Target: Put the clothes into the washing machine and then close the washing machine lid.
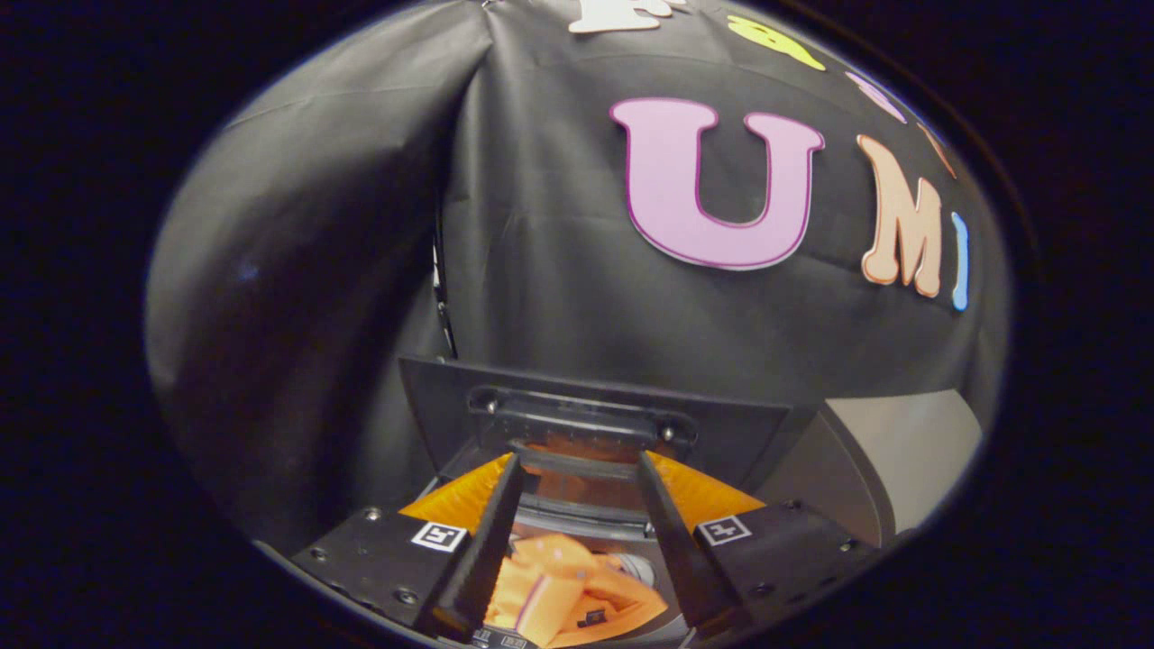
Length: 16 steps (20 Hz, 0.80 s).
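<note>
The gripper (577,469) holds its fingers apart and gripping nothing, with the orange clothes (568,590) lying between them inside the washing machine (892,451), whose raised lid (586,415) stands at 12 o'clock ahead.

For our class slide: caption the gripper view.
Open gripper above orange clothes in the washing machine, lid raised.

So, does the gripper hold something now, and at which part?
Nothing is held. The gripper is open; the orange clothes lie in the washing machine between and below the fingers, untouched, beneath the raised lid.
</note>
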Available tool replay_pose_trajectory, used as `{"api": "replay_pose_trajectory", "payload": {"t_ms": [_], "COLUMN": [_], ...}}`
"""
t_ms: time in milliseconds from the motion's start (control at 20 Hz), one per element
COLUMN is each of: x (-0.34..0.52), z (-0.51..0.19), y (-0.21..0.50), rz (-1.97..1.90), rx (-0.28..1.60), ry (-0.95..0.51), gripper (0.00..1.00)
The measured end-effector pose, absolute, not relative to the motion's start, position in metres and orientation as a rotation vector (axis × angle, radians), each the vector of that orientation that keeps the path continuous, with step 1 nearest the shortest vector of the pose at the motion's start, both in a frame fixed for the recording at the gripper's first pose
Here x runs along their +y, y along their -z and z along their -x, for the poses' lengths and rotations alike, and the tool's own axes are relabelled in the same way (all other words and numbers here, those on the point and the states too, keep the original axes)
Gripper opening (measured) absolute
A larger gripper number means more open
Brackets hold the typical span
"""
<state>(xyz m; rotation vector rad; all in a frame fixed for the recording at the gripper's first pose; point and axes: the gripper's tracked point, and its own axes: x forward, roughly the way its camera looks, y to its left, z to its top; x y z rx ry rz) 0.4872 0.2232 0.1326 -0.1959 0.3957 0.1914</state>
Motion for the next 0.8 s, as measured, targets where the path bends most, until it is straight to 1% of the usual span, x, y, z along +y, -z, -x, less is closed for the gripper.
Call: {"api": "replay_pose_trajectory", "payload": {"t_ms": [100, 300, 550, 800], "x": [0.225, 0.225, 0.216, 0.211], "z": [-0.487, -0.495, -0.529, -0.564], "y": [-0.137, -0.147, -0.165, -0.163], "rz": [0.217, 0.241, 0.192, 0.123], "rx": [0.382, 0.341, 0.274, 0.271], "ry": [-0.188, -0.17, -0.086, -0.015], "gripper": [0.78, 0.97, 0.97, 0.96]}}
